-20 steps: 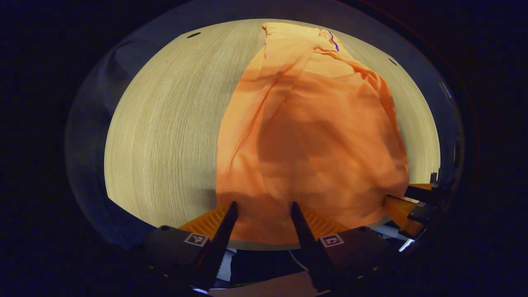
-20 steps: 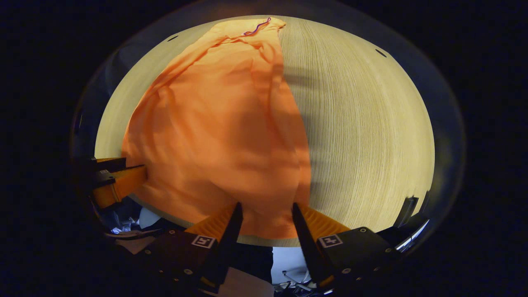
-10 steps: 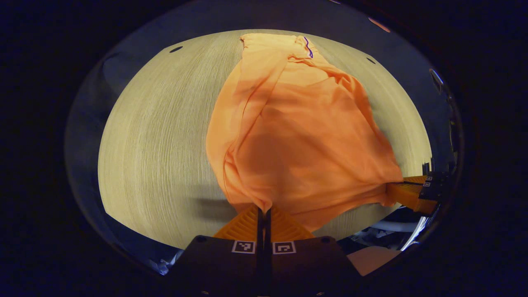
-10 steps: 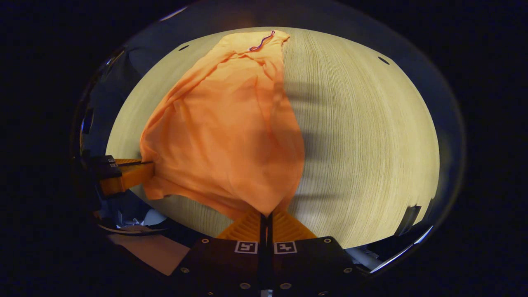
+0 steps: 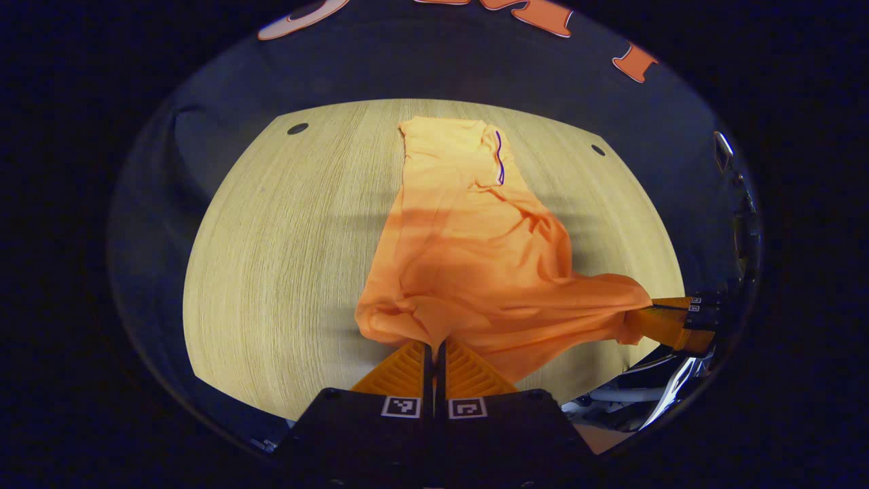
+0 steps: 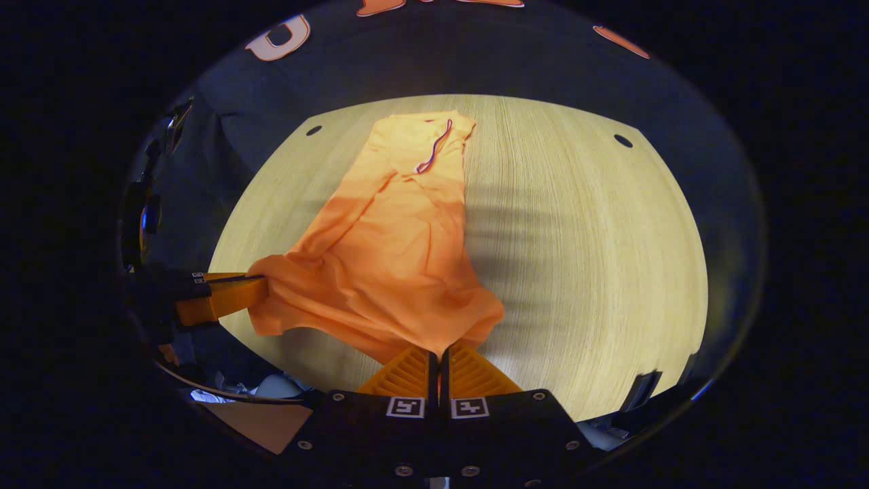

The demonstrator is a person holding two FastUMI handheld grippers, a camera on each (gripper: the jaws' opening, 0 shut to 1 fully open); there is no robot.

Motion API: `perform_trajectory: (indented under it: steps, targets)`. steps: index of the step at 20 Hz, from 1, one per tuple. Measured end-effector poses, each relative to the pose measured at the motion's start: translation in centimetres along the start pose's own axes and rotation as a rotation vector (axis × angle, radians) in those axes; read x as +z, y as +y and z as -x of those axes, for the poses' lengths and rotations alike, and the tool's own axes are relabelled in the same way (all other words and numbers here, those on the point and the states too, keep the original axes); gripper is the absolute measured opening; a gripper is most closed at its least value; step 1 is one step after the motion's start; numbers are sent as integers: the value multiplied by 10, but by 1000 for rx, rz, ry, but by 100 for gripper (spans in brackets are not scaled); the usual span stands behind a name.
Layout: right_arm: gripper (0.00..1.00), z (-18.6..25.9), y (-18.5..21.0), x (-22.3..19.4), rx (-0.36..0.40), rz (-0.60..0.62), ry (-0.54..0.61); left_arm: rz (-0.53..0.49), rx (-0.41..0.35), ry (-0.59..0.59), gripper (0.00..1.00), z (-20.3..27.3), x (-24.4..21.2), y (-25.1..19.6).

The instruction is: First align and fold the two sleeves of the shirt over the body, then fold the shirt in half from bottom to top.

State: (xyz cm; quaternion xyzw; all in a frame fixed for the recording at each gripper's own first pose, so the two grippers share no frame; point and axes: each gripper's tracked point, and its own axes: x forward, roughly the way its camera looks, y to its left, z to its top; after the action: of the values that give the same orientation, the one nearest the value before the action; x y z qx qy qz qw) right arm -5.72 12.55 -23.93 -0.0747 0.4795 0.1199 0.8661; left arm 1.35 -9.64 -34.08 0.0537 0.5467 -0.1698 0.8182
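1. Since half a second ago both grippers have risen and drawn back: the table looks smaller, the booth wall now shows above it, and the shirt's near hem has come up off the wood and bunched into folds.
2. The left gripper (image 5: 434, 345) is clenched on one corner of the hem, its ribbed fingers pressed together with cloth pinched between them.
3. The right gripper (image 6: 439, 351) is clamped the same way on the other hem corner. It also appears at the right edge of the left gripper view (image 5: 662, 314), with cloth drawn to a point at its tips.
4. The shirt (image 5: 468, 258) is thin, soft orange fabric, matte, with long creases running toward the two pinched corners and a sagging fold between them.
5. Its far part lies flat and narrow on the table (image 5: 285, 244); the near part widens and lifts toward the grippers.
6. The shirt's long axis runs straight away from the grippers, hem near and collar far. A thin dark trim line marks the neck opening at the far end.
7. The table is pale wood with fine straight grain running along the same axis, with small dark holes near its far corners.
8. The shirt sits around the middle of the table, bare wood on both sides.
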Motion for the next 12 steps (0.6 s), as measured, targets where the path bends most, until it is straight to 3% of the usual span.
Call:
perform_trajectory:
  steps: [11,12]
  targets:
    - [0,-19,-10,154,-22,-3,-171,9,20,-175,1,-27,174,34]
    - [0,-27,-12,178,-35,2,-183,6,21,-193,1,-37,207,40]
